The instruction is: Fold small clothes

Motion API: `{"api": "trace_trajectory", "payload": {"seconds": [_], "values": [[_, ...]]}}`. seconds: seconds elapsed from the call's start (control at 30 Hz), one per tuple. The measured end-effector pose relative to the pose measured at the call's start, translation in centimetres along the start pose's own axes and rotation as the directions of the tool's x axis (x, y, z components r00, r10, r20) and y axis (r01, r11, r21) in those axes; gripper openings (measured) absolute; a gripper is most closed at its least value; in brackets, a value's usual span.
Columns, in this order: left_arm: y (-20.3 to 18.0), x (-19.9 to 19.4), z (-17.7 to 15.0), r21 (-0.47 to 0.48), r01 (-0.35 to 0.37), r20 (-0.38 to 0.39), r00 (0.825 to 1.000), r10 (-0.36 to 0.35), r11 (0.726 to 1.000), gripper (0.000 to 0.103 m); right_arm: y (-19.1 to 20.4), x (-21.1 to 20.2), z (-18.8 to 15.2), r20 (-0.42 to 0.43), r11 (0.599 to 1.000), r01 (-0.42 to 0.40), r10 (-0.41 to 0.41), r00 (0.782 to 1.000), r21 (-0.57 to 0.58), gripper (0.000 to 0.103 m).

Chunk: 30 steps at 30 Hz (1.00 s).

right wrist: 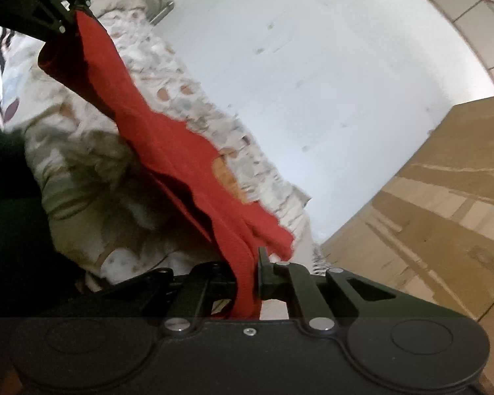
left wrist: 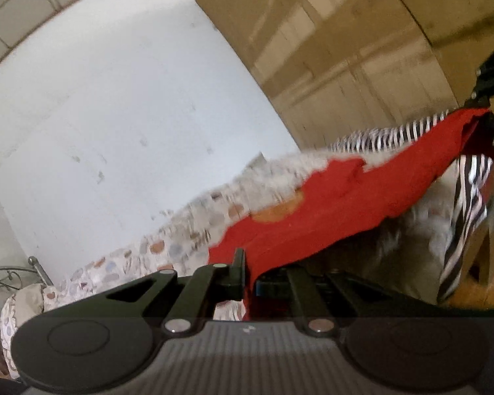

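White wall (left wrist: 122, 105) and brown wardrobe (left wrist: 345, 33) behind, patterned bed (left wrist: 168, 253) below. Stretched in the air above the bed: red garment (left wrist: 329, 210), long axis running tool to tool. Left tool (left wrist: 248, 276) clamped on one end, right tool (right wrist: 248, 275) clamped on the other. Striped cloth (left wrist: 467, 204) beyond, partly hidden. Blurred throughout; garment's shape hard to make out.

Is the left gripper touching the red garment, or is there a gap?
Touching: the left wrist view shows the left gripper shut on the red garment.
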<state>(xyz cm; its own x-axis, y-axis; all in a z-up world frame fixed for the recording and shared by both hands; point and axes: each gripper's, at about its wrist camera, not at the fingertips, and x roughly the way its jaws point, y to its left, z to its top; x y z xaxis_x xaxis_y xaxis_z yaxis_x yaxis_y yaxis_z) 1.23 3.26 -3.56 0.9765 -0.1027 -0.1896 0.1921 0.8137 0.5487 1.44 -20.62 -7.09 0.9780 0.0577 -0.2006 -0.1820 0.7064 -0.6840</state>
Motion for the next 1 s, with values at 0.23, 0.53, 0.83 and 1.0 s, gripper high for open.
{"api": "trace_trajectory", "payload": {"seconds": [0.23, 0.53, 0.83, 1.0], "values": [[2.5, -5.6, 3.5, -0.005, 0.001, 0.049, 0.999, -0.001, 1.0, 0.005, -4.4, -5.6, 3.0, 0.054, 1.0, -0.003, 0.002, 0.999, 0.016, 0.006], [7.0, -7.1, 7.1, -0.098, 0.104, 0.008, 0.995, -0.104, 0.99, 0.005, -9.6, -8.2, 6.6, 0.089, 0.998, -0.048, 0.044, 0.995, 0.05, 0.007], [10.7, 4.8, 10.3, -0.013, 0.129, -0.044, 0.991, -0.129, 0.992, 0.006, -13.7, 3.4, 8.9, 0.104, 0.991, -0.13, 0.131, 0.986, -0.021, 0.008], [11.3, 14.3, 11.3, 0.025, 0.132, -0.096, 0.987, -0.129, 0.991, 0.006, -15.9, 14.0, 9.6, 0.04, 0.977, -0.212, 0.211, 0.977, 0.031, 0.009]]}}
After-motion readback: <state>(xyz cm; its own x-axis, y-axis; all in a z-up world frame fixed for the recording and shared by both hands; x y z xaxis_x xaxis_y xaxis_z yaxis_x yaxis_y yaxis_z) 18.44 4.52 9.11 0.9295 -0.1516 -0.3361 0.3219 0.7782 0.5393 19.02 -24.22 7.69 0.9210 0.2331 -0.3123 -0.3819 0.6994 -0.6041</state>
